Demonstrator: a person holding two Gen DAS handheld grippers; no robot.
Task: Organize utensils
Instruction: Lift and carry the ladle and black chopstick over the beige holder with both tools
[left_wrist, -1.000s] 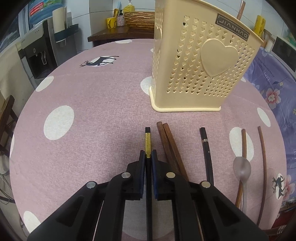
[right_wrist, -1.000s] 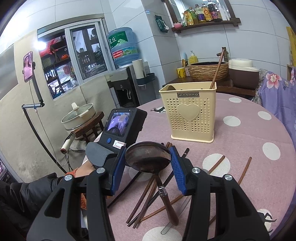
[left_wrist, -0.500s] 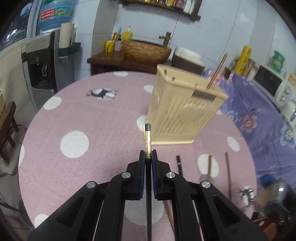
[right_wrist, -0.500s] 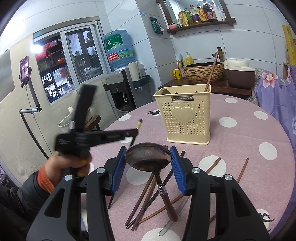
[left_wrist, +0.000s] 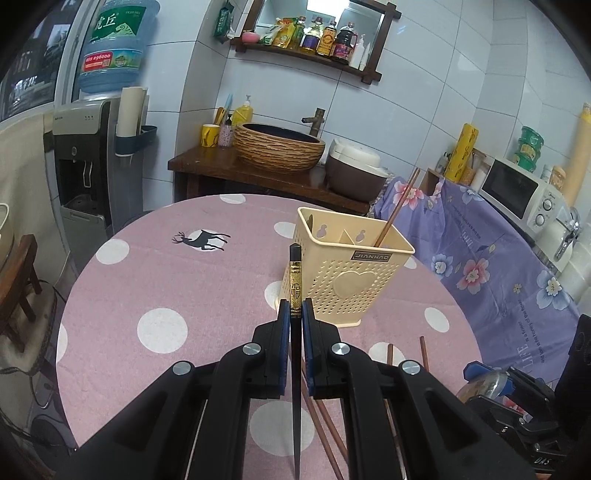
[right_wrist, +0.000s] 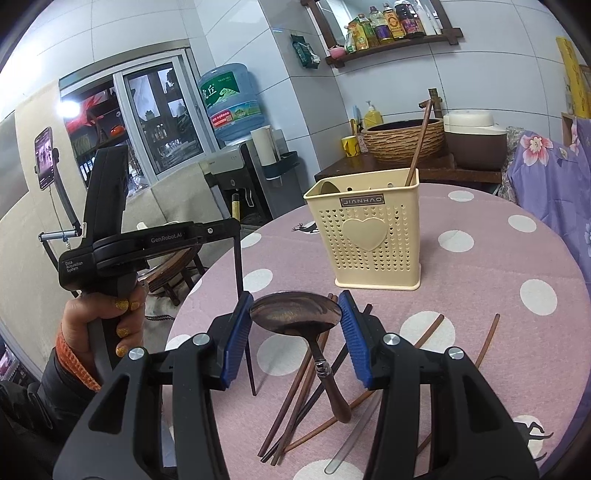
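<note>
— Above the tabletop's (left_wrist: 155, 280) near edge, the left gripper (left_wrist: 295, 314) is clamping 1 black chopstick (left_wrist: 295, 280), pointing its long axis toward the basket (left_wrist: 347, 273) ahead.

— The right gripper (right_wrist: 295, 321) is gripping the spoon (right_wrist: 295, 314), sitting farther back.

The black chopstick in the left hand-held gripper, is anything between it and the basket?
Nothing visible: the black chopstick is held above the table, with open air up to the basket rim.
</note>
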